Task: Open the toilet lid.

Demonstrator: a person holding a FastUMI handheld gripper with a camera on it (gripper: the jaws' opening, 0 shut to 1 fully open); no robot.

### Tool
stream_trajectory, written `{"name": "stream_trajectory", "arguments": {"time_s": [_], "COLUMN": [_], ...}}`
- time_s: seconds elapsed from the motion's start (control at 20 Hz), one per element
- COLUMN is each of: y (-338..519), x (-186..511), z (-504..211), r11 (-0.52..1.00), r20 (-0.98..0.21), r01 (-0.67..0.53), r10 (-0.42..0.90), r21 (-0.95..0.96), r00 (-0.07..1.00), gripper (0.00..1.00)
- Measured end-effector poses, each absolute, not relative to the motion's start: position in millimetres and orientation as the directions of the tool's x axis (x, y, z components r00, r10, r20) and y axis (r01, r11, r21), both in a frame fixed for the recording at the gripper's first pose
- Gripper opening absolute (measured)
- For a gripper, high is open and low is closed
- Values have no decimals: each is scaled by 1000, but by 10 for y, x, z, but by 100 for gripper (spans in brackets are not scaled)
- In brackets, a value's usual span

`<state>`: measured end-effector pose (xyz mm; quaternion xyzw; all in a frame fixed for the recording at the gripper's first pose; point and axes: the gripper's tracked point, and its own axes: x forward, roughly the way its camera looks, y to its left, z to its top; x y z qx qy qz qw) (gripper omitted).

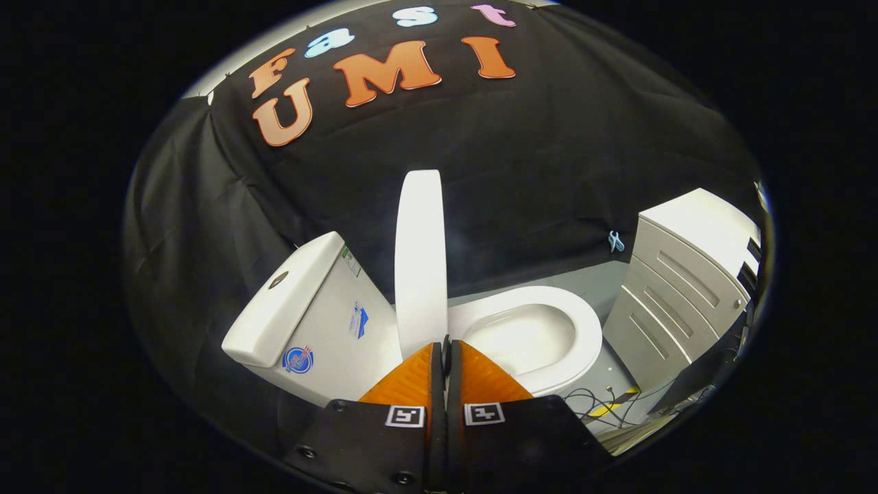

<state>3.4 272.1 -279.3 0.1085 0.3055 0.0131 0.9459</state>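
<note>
1. The white plastic toilet lid (420,257) stands upright, seen edge-on, just ahead of the claw (446,353), between the white ceramic cistern (312,322) and the open white seat ring (542,336).
2. The claw's orange fingers (411,377) are closed together, tips at the lid's lower edge; whether they pinch it is unclear.
3. Judged so, the opening looks essentially done; only letting go and withdrawing remain.

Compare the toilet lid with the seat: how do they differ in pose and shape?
The lid stands raised, seen edge-on just beyond the shut gripper; the seat lies flat on the bowl. The lid looks solid; the seat is a ring with an open middle. Both are white.
</note>
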Motion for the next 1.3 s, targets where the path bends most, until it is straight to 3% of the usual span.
{"name": "stream_trajectory", "arguments": {"time_s": [1.3], "y": [3942], "x": [-75], "z": [-2762], "r11": [990], "r20": [-536], "r01": [-127], "r10": [143], "r21": [67], "r00": [832], "gripper": [8]}}
